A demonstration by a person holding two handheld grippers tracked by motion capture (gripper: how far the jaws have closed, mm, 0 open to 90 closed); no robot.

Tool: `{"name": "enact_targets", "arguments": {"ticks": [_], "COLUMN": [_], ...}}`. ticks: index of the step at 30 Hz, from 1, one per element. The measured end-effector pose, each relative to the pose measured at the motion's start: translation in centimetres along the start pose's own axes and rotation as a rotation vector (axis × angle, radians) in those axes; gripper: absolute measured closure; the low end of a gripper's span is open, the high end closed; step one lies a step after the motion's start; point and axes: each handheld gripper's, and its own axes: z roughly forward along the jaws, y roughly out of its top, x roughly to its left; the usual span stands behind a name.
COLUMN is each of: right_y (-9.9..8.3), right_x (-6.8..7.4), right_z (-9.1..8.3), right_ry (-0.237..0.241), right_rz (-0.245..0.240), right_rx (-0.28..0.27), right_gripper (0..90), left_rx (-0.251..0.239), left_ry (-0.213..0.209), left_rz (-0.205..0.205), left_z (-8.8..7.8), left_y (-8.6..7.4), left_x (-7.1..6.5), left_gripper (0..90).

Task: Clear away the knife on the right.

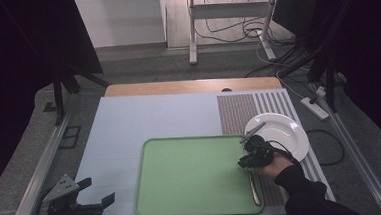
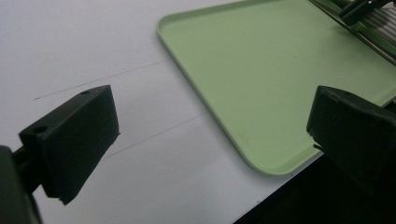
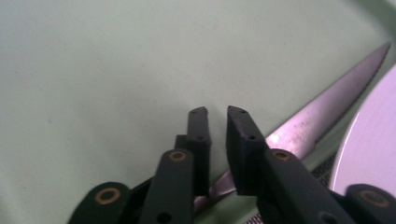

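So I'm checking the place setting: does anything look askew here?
Yes. The knife lies slanted along the green tray's right rim, handle near the front corner, rather than flat on the mat. The right claw is just above it, slightly apart.

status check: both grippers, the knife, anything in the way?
Left gripper open, idle off the green tray corner. Right gripper fingers slightly apart over the knife, nothing gripped. Knife lies along the tray's right edge beside the white plate. Nothing blocking.

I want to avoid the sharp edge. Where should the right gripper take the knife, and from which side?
Grip the knife by its handle, the end nearest the person, coming from above. It lies flat along the green tray's right rim, blade toward the white plate, so the fingers should straddle the handle's width.
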Motion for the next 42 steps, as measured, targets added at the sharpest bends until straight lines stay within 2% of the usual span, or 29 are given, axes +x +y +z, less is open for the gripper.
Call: {"name": "enact_targets", "arguments": {"ticks": [2, 3, 5, 6, 9, 10, 11, 12, 15, 18, 25, 28, 32, 36, 42], "right_y": [0.1, 0.2, 0.3, 0.4, 0.3, 0.2, 0.2, 0.1, -0.1, -0.3, -0.6, -0.8, -1.1, -1.6, -2.4], "right_x": [0.1, 0.5, 0.7, 1.1, 1.3, 1.4, 1.4, 1.5, 1.4, 1.4, 1.6, 1.6, 1.5, 1.2, 1.0], "right_z": [-0.1, -0.4, -0.6, -0.8, -1.1, -1.4, -1.4, -1.8, -2.2, -2.4, -2.5, -2.6, -2.7, -2.8, -3.3], "right_ry": [0.008, 0.001, -0.007, -0.018, -0.032, -0.046, -0.046, -0.053, -0.057, -0.062, -0.083, -0.096, -0.099, -0.098, -0.112], "right_rz": [-0.011, -0.023, -0.035, -0.046, -0.046, -0.043, -0.043, -0.039, -0.029, -0.016, -0.025, -0.021, -0.010, 0.014, 0.027], "right_rx": [-0.014, -0.028, -0.032, -0.041, -0.046, -0.058, -0.058, -0.071, -0.096, -0.095, -0.101, -0.126, -0.134, -0.160, -0.186], "right_gripper": [74.4, 69.9, 68.2, 63.1, 59.3, 52.5, 52.5, 47.0, 39.0, 31.5, 21.9, 12.9, 10.0, 3.2, 1.7], "left_rx": [0.001, 0.002, 0.002, 0.002, 0.002, 0.002, 0.002, 0.003, 0.003, 0.003, 0.003, 0.003, 0.003, 0.003, 0.003], "left_ry": [0.000, 0.000, 0.000, -0.001, -0.001, -0.001, -0.001, -0.001, 0.000, 0.000, -0.001, 0.000, 0.000, 0.000, -0.001], "left_rz": [0.002, 0.003, 0.003, 0.002, 0.002, 0.002, 0.002, 0.002, 0.002, 0.002, 0.002, 0.002, 0.001, 0.001, 0.000], "left_z": [0.0, 0.0, 0.0, 0.0, 0.0, 0.0, 0.0, 0.0, 0.0, 0.0, 0.0, 0.0, 0.0, 0.0, 0.0], "left_y": [0.0, 0.0, 0.0, 0.0, 0.0, 0.0, 0.0, 0.0, 0.0, 0.0, 0.0, 0.0, 0.0, 0.0, 0.0], "left_x": [0.0, 0.0, 0.0, 0.0, 0.0, 0.0, 0.0, 0.0, 0.0, 0.0, 0.0, 0.0, 0.0, 0.0, 0.0], "left_gripper": [2.3, 2.3, 2.3, 2.4, 2.4, 2.4, 2.4, 2.4, 2.4, 2.4, 2.4, 2.4, 2.4, 2.4, 2.4]}}
